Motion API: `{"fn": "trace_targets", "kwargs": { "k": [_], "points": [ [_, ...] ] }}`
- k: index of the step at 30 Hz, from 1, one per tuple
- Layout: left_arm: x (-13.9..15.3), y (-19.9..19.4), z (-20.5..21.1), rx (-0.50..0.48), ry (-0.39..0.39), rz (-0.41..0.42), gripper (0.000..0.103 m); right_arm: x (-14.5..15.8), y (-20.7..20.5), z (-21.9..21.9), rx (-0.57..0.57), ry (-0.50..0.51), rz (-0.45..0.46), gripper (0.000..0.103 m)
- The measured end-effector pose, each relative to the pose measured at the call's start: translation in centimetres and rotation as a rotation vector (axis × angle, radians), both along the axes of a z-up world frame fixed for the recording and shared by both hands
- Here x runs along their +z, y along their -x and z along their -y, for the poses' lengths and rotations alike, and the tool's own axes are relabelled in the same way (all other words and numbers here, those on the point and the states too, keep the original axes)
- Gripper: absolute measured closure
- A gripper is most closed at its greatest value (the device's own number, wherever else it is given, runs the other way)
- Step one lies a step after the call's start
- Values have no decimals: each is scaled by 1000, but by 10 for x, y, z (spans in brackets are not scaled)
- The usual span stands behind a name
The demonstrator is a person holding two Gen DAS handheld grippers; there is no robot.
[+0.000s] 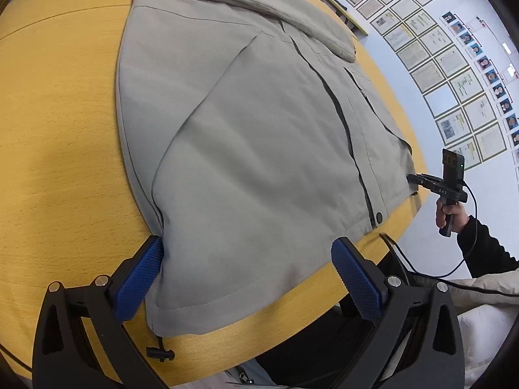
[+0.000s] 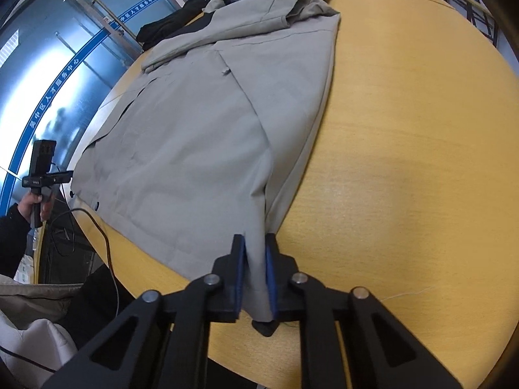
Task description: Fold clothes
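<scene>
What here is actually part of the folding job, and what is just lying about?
Part of the job:
- grey jacket
- left tool, open at the hem
- right tool, shut on the hem
- wooden table under it

Lying about:
- dark clothes at the far edge
- framed papers on the wall

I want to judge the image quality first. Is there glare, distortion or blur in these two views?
Left wrist view: strong fisheye bending, the table edge and wall frames curve; jacket evenly lit and sharp, corners dark. Right wrist view: same bending; bright, washed-out light on the glass doors; soft sheen on the table beside the right gripper, which is in focus.
</scene>
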State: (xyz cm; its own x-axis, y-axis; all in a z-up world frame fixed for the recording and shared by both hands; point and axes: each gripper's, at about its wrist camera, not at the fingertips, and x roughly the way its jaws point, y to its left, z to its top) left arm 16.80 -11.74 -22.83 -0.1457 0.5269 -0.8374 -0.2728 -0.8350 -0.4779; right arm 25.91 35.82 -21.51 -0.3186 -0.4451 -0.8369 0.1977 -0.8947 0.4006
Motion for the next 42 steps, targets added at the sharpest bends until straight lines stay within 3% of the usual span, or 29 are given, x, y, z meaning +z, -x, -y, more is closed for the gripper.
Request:
{"fn": "trace_targets", "kwargs": {
  "k": [2,4,5,6,13,17,21,27,32,36,39,42],
  "points": [
    [0,1,2,8,-1,4,10,0,-2,3,2,10,6,97],
    [-3,4,11,48,-13,38,52,2,-8,5,7,31,2,98],
    [-7,7,14,72,-16,66,91,5,-13,6,7,43,-5,99],
    [-14,8,22,102,-64,101,95,8,-18,7,7,55,-12,99],
    [-18,-5,35,136,-182,153,99,38,-48,11,24,69,-74,100],
    [8,-13,43,207,-351,128,100,68,-53,6,-3,97,-180,100],
    [48,-5,34,219,-487,52,100,110,-38,9,4,120,-311,100],
    [75,43,7,246,-631,19,101,153,19,10,20,159,-426,100],
    [99,114,10,330,-720,-28,100,188,91,0,15,215,-500,100],
    [126,192,15,360,-682,-85,97,214,166,-18,17,207,-548,100],
    [119,259,21,374,-658,-89,97,205,226,-38,-10,207,-532,100],
    [94,337,25,396,-638,-62,95,177,290,-57,-67,218,-495,100]
  ]
}}
